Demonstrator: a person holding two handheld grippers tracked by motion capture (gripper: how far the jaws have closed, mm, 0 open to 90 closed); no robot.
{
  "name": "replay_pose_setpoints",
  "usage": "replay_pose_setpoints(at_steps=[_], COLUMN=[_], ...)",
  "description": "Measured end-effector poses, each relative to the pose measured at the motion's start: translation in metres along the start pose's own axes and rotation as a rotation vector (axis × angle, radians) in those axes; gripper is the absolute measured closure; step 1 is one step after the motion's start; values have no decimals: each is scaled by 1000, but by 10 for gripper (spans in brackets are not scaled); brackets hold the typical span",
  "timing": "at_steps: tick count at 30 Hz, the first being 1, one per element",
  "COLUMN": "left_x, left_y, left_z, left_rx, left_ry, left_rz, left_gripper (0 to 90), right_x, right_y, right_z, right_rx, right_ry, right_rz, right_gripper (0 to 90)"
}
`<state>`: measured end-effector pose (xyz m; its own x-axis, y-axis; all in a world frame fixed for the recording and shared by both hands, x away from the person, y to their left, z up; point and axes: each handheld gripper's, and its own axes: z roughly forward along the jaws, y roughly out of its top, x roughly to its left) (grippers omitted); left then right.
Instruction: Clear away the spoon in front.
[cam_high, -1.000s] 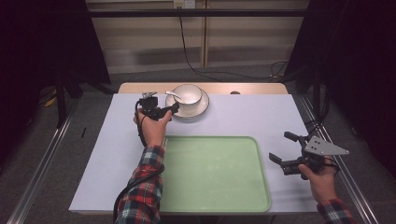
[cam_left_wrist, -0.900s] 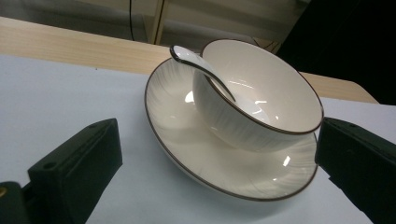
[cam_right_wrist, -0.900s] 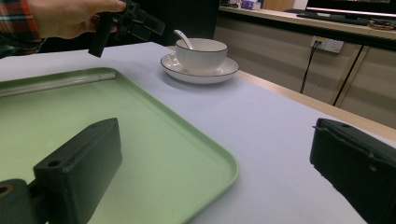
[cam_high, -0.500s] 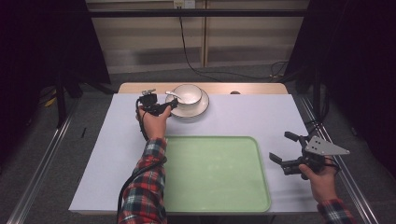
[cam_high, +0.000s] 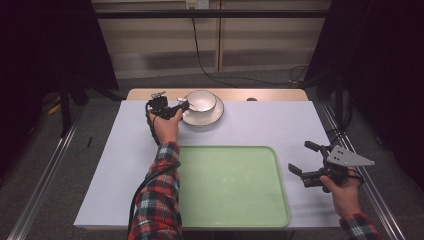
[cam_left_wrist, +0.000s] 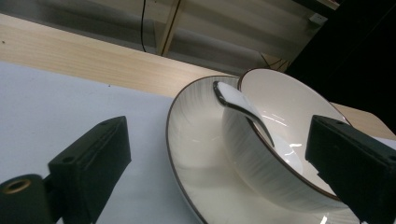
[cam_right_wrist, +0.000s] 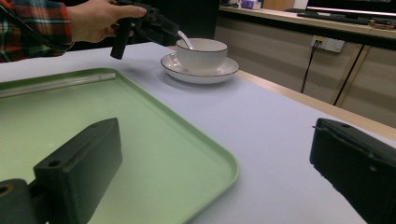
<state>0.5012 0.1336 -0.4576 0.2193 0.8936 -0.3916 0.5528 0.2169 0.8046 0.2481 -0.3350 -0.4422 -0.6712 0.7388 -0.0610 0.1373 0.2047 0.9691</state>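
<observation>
A white bowl (cam_high: 201, 100) stands on a white plate (cam_high: 212, 117) at the far middle of the table. A white spoon (cam_left_wrist: 238, 105) leans in the bowl, its handle sticking out over the rim to the left. My left gripper (cam_high: 182, 106) sits at that handle. Its jaws have just been closing and stand wide apart on either side of the handle, with neither pad touching it. My right gripper (cam_high: 299, 156) hovers open at the near right, beside the green tray (cam_high: 230, 185), with nothing between its jaws.
A pale mat (cam_high: 280, 125) covers the table, and a bare wooden strip (cam_high: 270, 95) runs along its far edge. The green tray (cam_right_wrist: 116, 130) lies flat at the near middle. Dark curtains and a metal rail (cam_high: 45, 175) flank the table.
My left hand has moved right and away from me, up to the bowl, bringing its jaws around the spoon handle. The right hand has stayed where it was.
</observation>
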Motion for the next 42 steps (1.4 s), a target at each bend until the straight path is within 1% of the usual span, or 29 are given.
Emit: replay_pose_setpoints(at_steps=[2, 3, 5, 8, 9, 10, 11, 12, 13, 14, 15, 18, 19, 21, 22, 23, 24, 25, 27, 29, 30, 32, 33, 34, 36, 37, 39, 41, 42], left_x=[-1, -2, -3, -6, -6, -7, -7, -8, -9, -9, -9, -10, -10, -8, -9, -9, -10, -9, -9, -9, -9, -10, -9, -10, -10, -11, -12, -13, -13], left_y=[1, 1, 1, 2, 2, 2, 2, 3, 3, 3, 3, 2, 1, 0, -1, -1, -2, -1, -2, -2, -2, -2, -1, -1, 0, -1, -1, -2, -2], left_z=[2, 3, 4, 8, 9, 10, 10, 11, 12, 12, 13, 16, 17, 18, 19, 19, 20, 20, 21, 22, 22, 23, 23, 23, 24, 25, 25, 26, 25], left_rx=[2, -1, 1, -7, -8, -16, -13, -7, -2, -4, -11, -4, -8, 3, -5, -8, -7, -7, -14, -25, -20, -20, -19, -23, -25, -30, -31, -41, -36], left_ry=[9, 7, 1, 1, -1, -6, -6, -6, 1, -4, -5, -2, 2, -4, -3, -10, -12, -8, -7, -11, -19, -16, -23, -20, -19, -23, -19, -19, -16], left_rz=[15, 1, 8, 15, 13, 2, 2, 11, 11, 6, 3, 9, -3, -6, -28, -29, -36, -24, -28, -50, -62, -72, -72, -78, -71, -79, -69, -69, -57], left_gripper=[106, 113, 152, 193, 211, 227, 248, 257, 278, 301, 303, 332, 348, 373, 378, 392, 435, 437, 475, 493, 507, 529, 534, 540, 565, 570, 588, 618, 630], right_x=[0, 0, 0, -1, 0, 0, 0, 0, 0, 0, 0, -1, 0, 0, 0, -1, -1, -1, -1, -2, -2, -1, -1, -1, -1, -1, -1, -1, -2], right_y=[0, 0, 0, 0, 0, 0, 0, 0, 0, 0, 0, 0, 0, 0, 0, 0, 0, 0, -1, -1, -1, -1, -1, -1, -1, -1, -1, -1, -1], right_z=[0, 0, 0, 0, 0, 0, 0, 0, 0, 0, 0, 0, 0, 0, 0, -1, -1, -1, 0, 0, 0, -1, 0, 0, 0, 0, 0, 0, 0], right_rx=[-2, -2, -3, -1, -3, -6, -3, -4, -3, -4, -13, -11, -11, -13, -12, -9, -6, -7, -12, -9, -10, -7, -10, -11, -11, -11, -12, -12, -10], right_ry=[1, 0, -1, 2, -3, -9, -1, -1, -1, -5, -11, -11, -12, -21, -20, -10, -6, -7, -23, -20, -21, -26, -29, -28, -23, -23, -26, -28, -26], right_rz=[-1, 1, 8, 0, 6, 7, 9, 10, 8, 3, 4, 2, 4, 15, 16, 14, 14, 16, 20, 11, 9, 10, 11, 11, 15, 14, 16, 12, 9], right_gripper=[15, 15, 15, 15, 15, 15, 15, 15, 15, 15, 15, 15, 15, 15, 15, 15, 15, 15, 15, 16, 16, 17, 17, 17, 17, 17, 17, 17, 17])
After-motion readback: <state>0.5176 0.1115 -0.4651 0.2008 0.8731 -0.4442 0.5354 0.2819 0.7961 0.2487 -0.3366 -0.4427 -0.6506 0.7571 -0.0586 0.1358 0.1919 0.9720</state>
